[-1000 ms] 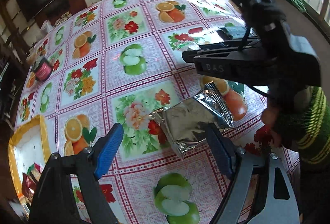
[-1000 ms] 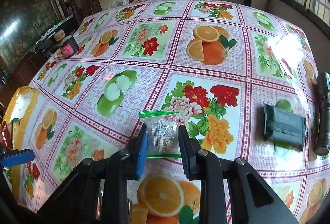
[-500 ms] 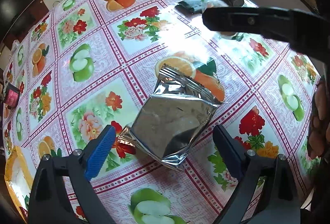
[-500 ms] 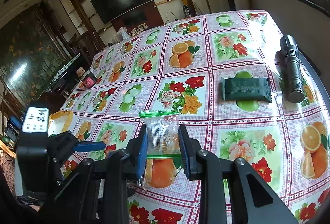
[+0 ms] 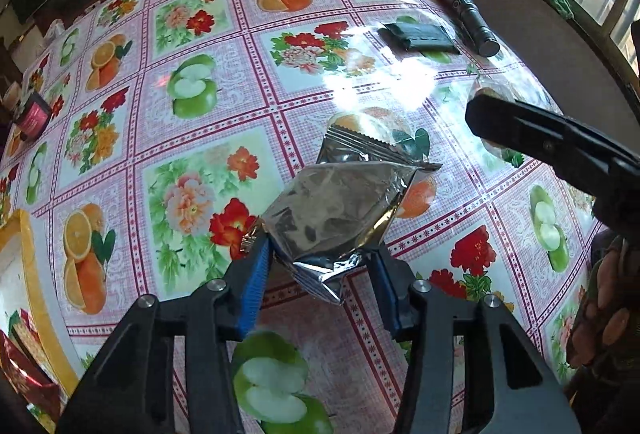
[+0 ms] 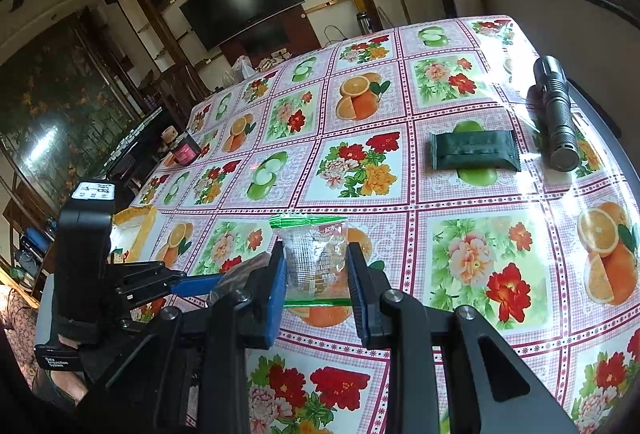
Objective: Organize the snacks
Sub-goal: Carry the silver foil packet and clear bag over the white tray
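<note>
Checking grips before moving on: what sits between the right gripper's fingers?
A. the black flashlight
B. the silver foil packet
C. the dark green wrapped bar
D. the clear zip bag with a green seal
D: the right gripper is clamped on the clear zip bag, its green seal showing above the fingers.
</note>
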Motion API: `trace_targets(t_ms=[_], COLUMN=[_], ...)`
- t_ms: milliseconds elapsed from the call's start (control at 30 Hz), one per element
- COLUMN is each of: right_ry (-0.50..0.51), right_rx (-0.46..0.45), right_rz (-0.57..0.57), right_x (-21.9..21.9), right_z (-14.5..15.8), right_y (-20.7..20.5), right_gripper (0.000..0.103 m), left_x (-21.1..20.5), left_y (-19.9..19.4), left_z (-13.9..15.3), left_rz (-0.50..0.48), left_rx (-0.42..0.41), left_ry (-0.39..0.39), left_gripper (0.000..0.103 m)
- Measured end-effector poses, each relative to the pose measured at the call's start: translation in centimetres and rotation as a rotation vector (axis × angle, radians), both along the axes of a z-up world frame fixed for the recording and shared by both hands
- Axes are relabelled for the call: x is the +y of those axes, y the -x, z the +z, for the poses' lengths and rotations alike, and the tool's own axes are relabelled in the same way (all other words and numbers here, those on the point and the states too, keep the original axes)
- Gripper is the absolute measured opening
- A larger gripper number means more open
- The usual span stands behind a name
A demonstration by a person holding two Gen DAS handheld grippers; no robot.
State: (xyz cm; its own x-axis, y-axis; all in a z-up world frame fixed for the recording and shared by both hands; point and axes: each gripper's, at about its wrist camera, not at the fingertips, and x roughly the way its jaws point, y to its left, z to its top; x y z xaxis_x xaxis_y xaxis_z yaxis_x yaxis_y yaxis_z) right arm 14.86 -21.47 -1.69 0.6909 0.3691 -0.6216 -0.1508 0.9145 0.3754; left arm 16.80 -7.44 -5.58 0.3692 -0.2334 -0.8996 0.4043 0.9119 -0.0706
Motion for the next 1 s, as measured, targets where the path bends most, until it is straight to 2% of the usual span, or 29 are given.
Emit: trace_targets(t_ms=[133,167,267,300,567,767,1000], right_ry=[-0.007,-0.019,-0.018,-0.018,-0.02,-0.03,-0.042], right_rx=[0.001,0.001,-0.003,-0.004,-0.012,-0.018,-0.032], right_rz=[0.014,0.02,0.031,0.034,0.06,0.063,0.076], right_x=[0.6,0.6,1.1,1.3,2.5,2.6,3.0], right_z=[-0.2,-0.2,-0.1,-0.1,0.2,0.3,0.9], right_y=[0.4,0.5,1.0,1.1,1.7,2.0,2.2], right_gripper=[0.028,0.028,0.028,0.028,0.028,0.028,0.028], left_x=[1.9,2.5,3.5,3.7,5.1,5.3,7.3], left_y=[1.4,1.8,2.8,3.0,4.7,4.9,6.1], left_z=[0.1,0.2,0.9,0.9,2.0,2.7,4.0], left_rz=[0.053,0.068,0.097,0.105,0.119,0.126,0.176], left_rx=[-0.003,-0.006,-0.01,-0.011,-0.031,-0.054,-0.095], left_ry=[0.028,0.037,0.082,0.084,0.136,0.145,0.169], left_gripper=[0.039,0.031,0.028,0.013,0.012,0.011,0.009])
